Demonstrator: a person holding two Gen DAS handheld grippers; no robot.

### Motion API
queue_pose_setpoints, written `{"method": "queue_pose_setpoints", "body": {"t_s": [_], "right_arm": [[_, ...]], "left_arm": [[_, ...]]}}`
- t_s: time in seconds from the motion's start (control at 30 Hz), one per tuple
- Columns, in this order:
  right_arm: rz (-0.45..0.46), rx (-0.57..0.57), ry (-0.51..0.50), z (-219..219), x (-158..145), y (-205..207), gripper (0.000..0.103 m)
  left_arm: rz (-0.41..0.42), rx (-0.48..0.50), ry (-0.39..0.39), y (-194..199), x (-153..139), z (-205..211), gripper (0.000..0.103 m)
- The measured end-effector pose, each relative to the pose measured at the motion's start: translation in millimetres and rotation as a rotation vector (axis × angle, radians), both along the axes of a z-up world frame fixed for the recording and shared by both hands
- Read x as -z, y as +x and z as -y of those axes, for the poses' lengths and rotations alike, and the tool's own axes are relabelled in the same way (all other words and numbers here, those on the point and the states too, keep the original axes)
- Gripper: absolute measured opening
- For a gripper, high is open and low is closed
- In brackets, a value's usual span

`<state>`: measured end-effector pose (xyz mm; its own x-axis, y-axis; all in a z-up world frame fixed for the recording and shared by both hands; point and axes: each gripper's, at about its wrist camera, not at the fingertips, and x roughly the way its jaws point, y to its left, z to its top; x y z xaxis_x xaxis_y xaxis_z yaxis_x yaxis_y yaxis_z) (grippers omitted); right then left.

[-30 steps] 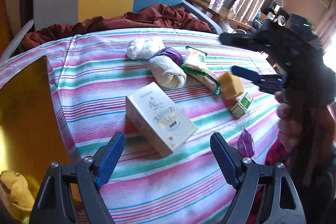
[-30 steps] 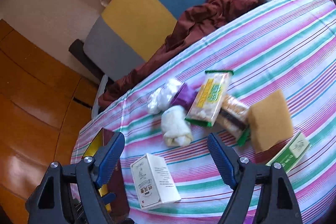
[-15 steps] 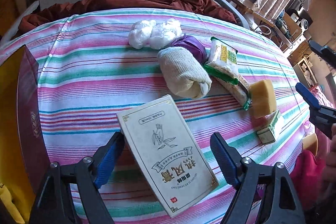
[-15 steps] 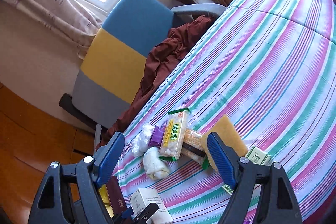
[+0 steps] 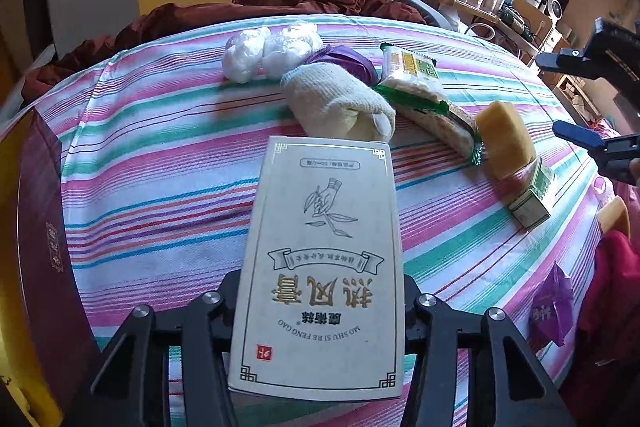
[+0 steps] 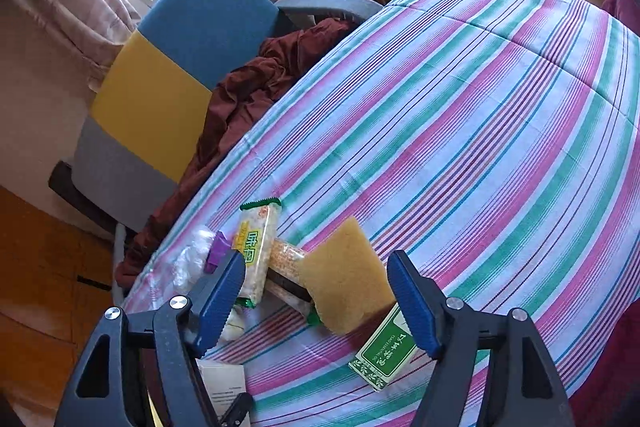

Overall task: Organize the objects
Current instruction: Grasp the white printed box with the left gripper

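White box (image 5: 322,263) between left jaws

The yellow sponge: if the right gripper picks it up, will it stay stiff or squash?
The sponge looks porous, so it will probably squash and weigh little. It leans on the green box, which may shift. The right gripper is open.

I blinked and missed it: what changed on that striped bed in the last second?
The left tongs came down and closed on the white box. The right tongs swung toward the yellow sponge, narrowing but not gripping. The sock and snack packets stayed put.
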<state>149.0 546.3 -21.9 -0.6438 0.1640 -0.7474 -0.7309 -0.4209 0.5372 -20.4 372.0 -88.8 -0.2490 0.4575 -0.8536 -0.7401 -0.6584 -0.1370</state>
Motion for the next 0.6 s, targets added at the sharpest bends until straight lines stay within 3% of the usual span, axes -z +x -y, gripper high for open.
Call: {"method": "queue_pose_setpoints", "body": {"t_s": [0.2, 0.37, 0.4, 0.47, 0.6], "right_arm": [[0.057, -0.026, 0.036, 2, 1, -1, 0.076], [0.219, 0.013, -0.019, -1, 23, 7, 0.076], [0.226, 0.033, -0.032, -3, 25, 11, 0.076], [0.225, 0.064, -0.041, -7, 26, 19, 0.076], [0.245, 0.048, -0.042, -4, 27, 17, 0.076]], "left_arm": [[0.057, -0.004, 0.057, -9, 0, 7, 0.053], [0.099, -0.024, 0.067, -11, -6, 8, 0.057], [0.096, -0.031, 0.064, -10, -8, 9, 0.066], [0.045, -0.039, 0.066, -7, -15, 11, 0.073], [0.021, -0.034, 0.077, -9, -21, 11, 0.074]]}}
